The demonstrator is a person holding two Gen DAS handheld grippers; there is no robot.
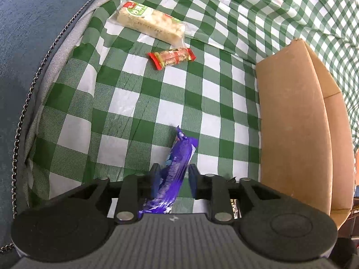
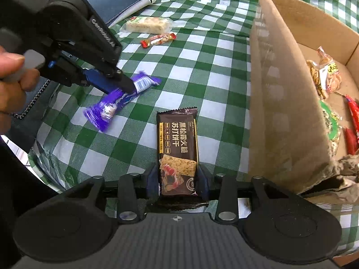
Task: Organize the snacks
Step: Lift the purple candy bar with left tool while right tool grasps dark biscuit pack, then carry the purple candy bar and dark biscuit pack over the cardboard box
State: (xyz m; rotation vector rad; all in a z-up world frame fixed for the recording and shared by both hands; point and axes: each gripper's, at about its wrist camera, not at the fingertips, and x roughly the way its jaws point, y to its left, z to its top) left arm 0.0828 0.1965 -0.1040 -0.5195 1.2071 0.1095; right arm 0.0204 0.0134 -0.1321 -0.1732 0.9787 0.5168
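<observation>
A purple snack pack (image 1: 177,157) lies on the green checked cloth (image 1: 139,103) between the fingers of my left gripper (image 1: 174,168). There is a gap on its right side, so the jaws stand open around it. From the right wrist view the same pack (image 2: 112,107) is blurred under the left gripper (image 2: 128,85). A brown cracker packet (image 2: 177,143) lies lengthwise between the fingers of my right gripper (image 2: 178,174), which stand close at both its sides without squeezing it. The cardboard box (image 2: 280,89) stands right of it, with several snacks (image 2: 325,76) inside.
A pale rice bar (image 1: 148,22) and a small red-ended bar (image 1: 171,57) lie farther back on the cloth. The box wall (image 1: 291,123) rises to the right. Blue fabric with a chain (image 1: 33,33) edges the left. A hand (image 2: 11,78) holds the left gripper.
</observation>
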